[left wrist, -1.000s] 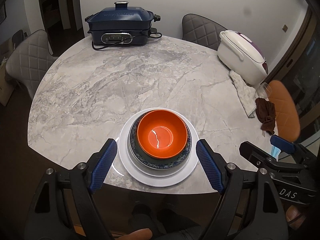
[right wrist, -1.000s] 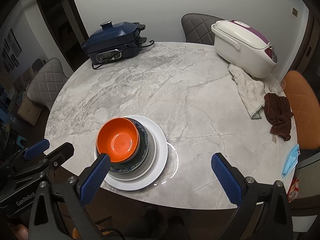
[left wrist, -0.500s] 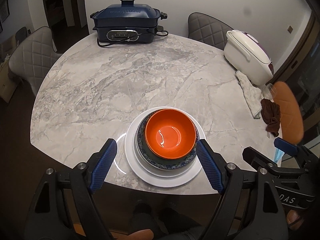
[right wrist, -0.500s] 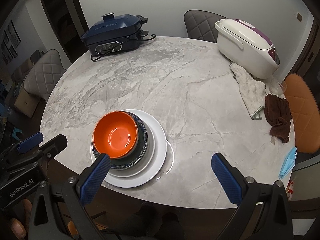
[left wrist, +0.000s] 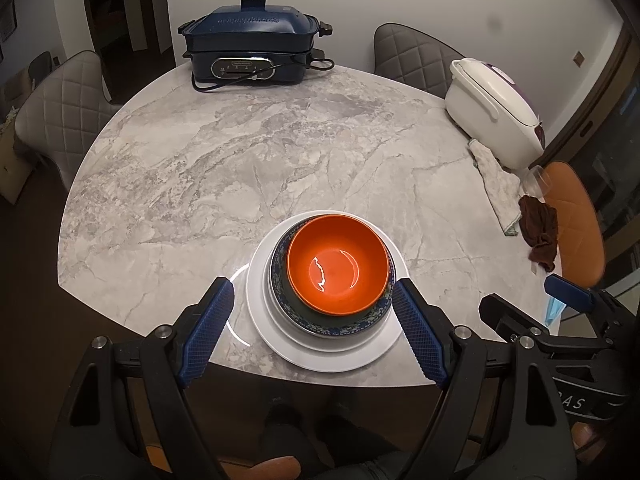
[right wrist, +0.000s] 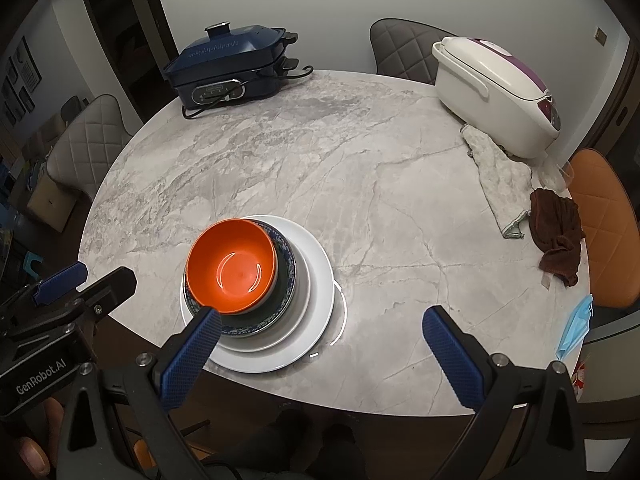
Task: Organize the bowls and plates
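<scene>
Your left wrist view looks straight down on the stack, so you can see into the orange bowl [left wrist: 338,266] and the patterned rim of the dark blue bowl [left wrist: 332,326] under it. It also catches your right gripper [left wrist: 568,300] off to its right, over the table edge. Your right wrist view takes the stack from the side: it shows the small white plate [right wrist: 302,280] between the blue bowl and the large white plate [right wrist: 320,300], and a blue face mask [right wrist: 576,330] at the table's right edge, which the other view barely shows.

Your left gripper [left wrist: 312,306] is spread wide and holds nothing; the stack sits just ahead, between its two blue fingers. Your right gripper is also spread and empty; the stack lies ahead to its left, partly behind its left finger [right wrist: 192,354], with bare marble table [right wrist: 380,240] between the fingers.
</scene>
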`<action>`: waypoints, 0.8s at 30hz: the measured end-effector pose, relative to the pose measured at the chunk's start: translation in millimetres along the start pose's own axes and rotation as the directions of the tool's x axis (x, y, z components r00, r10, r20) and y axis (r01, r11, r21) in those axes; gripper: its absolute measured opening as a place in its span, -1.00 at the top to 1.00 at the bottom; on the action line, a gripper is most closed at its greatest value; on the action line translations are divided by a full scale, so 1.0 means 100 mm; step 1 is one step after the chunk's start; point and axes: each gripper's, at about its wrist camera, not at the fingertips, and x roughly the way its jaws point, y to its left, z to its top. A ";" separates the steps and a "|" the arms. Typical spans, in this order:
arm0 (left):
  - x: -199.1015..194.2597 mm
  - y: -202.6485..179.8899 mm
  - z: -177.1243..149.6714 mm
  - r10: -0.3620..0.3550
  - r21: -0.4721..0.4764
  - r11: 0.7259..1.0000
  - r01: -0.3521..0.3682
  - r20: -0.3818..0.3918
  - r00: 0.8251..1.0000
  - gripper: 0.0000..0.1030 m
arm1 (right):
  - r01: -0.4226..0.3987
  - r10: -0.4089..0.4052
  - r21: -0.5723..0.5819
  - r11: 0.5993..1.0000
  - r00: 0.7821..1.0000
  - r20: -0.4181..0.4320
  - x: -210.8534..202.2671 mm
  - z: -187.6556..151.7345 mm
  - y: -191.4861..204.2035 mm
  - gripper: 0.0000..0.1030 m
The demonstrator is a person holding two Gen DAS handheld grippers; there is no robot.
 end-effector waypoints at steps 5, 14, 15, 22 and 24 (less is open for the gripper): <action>0.01 0.00 0.00 -0.003 0.000 1.000 0.003 0.000 1.000 -0.57 | 0.000 0.000 0.000 1.000 1.000 -0.001 0.01 0.00 0.00 -1.00; 0.04 0.00 0.02 -0.011 0.004 1.000 0.011 -0.003 1.000 -0.56 | 0.000 0.000 -0.001 1.000 1.000 -0.001 0.01 0.00 -0.01 -1.00; 0.04 0.00 0.02 -0.010 0.004 1.000 0.010 -0.003 1.000 -0.56 | -0.001 0.001 -0.001 1.000 1.000 -0.001 0.01 0.00 -0.01 -1.00; 0.04 -0.01 0.02 -0.010 0.003 1.000 0.010 -0.003 1.000 -0.57 | -0.001 0.001 -0.001 1.000 1.000 0.000 0.01 0.00 -0.01 -1.00; 0.04 -0.01 0.03 -0.008 0.005 1.000 0.009 -0.003 1.000 -0.56 | -0.001 0.001 -0.001 1.000 1.000 0.000 0.01 0.00 0.00 -1.00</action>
